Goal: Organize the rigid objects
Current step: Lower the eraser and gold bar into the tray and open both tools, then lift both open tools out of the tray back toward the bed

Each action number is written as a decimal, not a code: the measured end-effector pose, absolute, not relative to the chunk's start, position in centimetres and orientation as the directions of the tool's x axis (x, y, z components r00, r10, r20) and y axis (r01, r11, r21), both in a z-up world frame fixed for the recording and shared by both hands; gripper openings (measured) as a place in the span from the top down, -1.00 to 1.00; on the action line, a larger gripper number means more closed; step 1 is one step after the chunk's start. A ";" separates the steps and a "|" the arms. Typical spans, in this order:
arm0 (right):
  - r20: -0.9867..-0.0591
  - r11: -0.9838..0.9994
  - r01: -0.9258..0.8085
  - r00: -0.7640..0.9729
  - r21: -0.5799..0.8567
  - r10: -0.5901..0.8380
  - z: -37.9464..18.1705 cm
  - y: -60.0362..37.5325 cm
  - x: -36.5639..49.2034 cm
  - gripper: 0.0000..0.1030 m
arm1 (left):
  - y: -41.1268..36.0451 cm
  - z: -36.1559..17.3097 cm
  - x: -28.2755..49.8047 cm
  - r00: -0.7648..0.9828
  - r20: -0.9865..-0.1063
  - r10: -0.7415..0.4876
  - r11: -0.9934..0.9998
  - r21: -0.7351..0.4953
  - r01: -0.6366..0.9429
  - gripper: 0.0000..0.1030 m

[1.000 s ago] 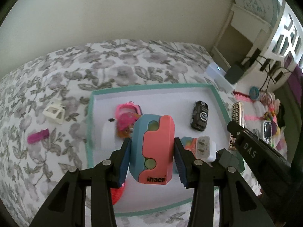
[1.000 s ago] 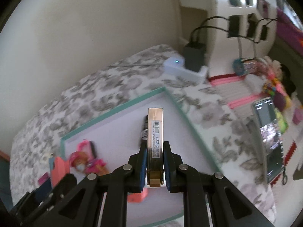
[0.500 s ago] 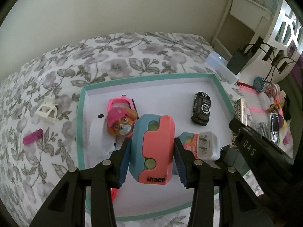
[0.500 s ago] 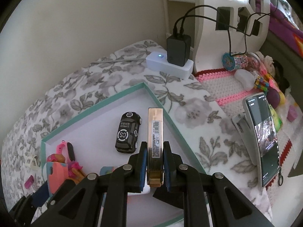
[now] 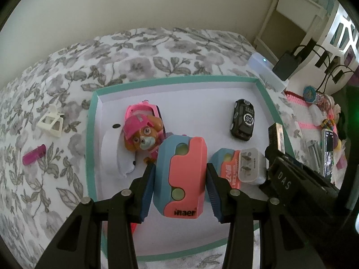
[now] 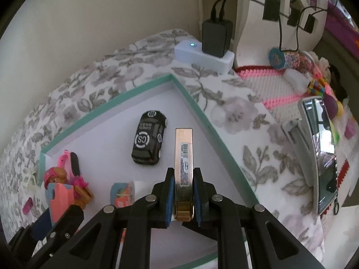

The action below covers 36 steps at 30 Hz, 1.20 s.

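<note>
Left hand-held gripper [image 5: 180,179]: clamped on a pink-and-blue block [image 5: 181,177], poised over the tray [image 5: 90,139] for setting down among the toy pup [image 5: 143,134], toy car [image 5: 243,120] and plug [image 5: 251,165].
Right hand-held gripper [image 6: 183,199]: pinched narrow on a slim gold box [image 6: 184,154], held upright above the tray's right side.
Change: both sit lower over the tray than a second ago; tray contents look larger.
Outside, on the bed [image 5: 157,51]: white clip [image 5: 51,122], purple stick [image 5: 34,154].

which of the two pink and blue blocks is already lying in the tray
The smaller one lying on the tray floor under the white plug; the other is clamped in the left tool.
</note>
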State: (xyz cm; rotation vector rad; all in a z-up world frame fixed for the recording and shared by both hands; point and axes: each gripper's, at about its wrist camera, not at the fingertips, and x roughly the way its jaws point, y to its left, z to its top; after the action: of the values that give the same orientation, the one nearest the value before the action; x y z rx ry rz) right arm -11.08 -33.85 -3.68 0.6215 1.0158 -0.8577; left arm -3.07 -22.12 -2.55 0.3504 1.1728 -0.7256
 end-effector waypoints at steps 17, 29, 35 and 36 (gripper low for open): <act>-0.908 0.533 0.845 0.250 0.036 -0.336 -3.7 -33.6 -10.9 0.65 | -21.9 -2.1 -2.7 0.207 -0.923 -0.325 0.741 -0.112 0.662 0.02; -0.880 0.556 0.832 0.263 -0.001 -0.395 -2.0 -32.8 -10.3 0.53 | -19.3 0.4 -0.6 0.265 -0.896 -0.357 0.799 -0.146 0.584 0.01; -0.870 0.576 0.817 0.303 0.026 -0.390 -1.2 -32.0 -9.8 0.53 | -17.2 0.6 1.3 0.322 -0.894 -0.311 0.856 -0.117 0.503 -0.22; -0.868 0.577 0.816 0.314 0.041 -0.383 -1.1 -31.9 -9.8 0.52 | -16.8 0.5 1.7 0.326 -0.896 -0.301 0.866 -0.113 0.488 -0.22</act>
State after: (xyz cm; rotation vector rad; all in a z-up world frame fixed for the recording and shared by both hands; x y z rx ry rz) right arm -9.76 -31.88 -1.12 0.5344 0.9499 -0.8411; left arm 1.69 -16.80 0.52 0.1894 1.1268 -0.5207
